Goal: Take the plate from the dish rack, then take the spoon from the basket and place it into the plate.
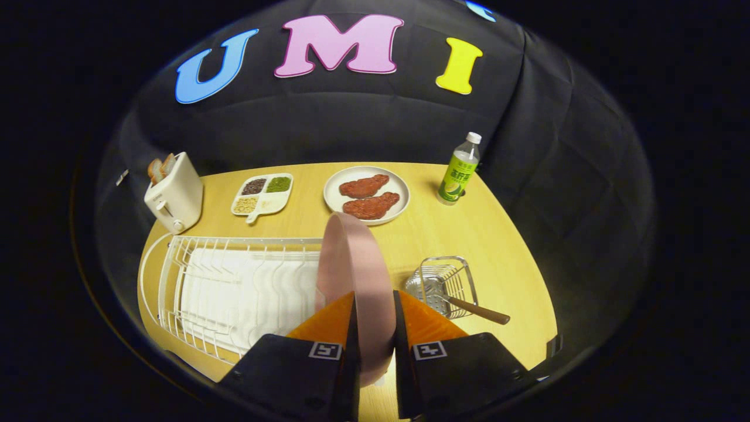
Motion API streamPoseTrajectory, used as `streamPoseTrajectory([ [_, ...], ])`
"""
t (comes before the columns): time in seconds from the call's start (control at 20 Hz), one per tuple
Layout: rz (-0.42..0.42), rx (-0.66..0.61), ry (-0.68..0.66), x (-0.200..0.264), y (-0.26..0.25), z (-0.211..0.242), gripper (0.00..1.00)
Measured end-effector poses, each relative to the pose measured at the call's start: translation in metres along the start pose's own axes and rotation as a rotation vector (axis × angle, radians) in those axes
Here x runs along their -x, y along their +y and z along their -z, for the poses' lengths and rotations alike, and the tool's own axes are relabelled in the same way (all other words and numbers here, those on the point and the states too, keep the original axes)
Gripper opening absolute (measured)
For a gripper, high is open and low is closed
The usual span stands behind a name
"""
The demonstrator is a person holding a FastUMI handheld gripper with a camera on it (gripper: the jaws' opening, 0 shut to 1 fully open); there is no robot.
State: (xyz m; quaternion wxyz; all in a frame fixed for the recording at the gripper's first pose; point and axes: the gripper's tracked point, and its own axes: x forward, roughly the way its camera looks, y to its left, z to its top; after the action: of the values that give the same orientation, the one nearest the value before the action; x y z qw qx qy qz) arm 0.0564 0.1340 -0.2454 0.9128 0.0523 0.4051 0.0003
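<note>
**Plate in the grip, needs a landing spot**

Gripper view: your gripper (375, 328) has both fingers pressed on the pink plate (354, 264), which stands on edge between them, its rim running up and away from the tips. The plate looks clear of the rack (193, 281), which sits just to its left. The step in hand, as I judge it, is setting the plate down flat. Pick the bare table (498, 234) ahead of the basket (448, 281), tip the plate gently from upright to level, and let go only once it rests there. Keep the rim away from the rack wires and the basket while you swing.

The plate is smooth, matte, thin at the edge, so it may slip if you loosen too soon. The rack is white wire over a ribbed white tray. The basket is shiny wire mesh; the spoon (463, 305) lies in it, perforated metal bowl inside, brown wooden handle poking out over the rim.
</note>
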Motion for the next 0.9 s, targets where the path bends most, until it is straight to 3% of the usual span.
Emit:
streamPoseTrajectory([
  [0.15,0.027,0.026,0.003,0.006,0.006,-0.003,0.25],
  [0.4,0.11,0.249,-0.13,0.025,0.015,-0.043,0.25],
  [0.55,0.121,0.29,-0.17,0.042,0.019,-0.053,0.25],
  [0.9,-0.068,0.102,-0.154,0.086,0.013,-0.042,0.25],
])
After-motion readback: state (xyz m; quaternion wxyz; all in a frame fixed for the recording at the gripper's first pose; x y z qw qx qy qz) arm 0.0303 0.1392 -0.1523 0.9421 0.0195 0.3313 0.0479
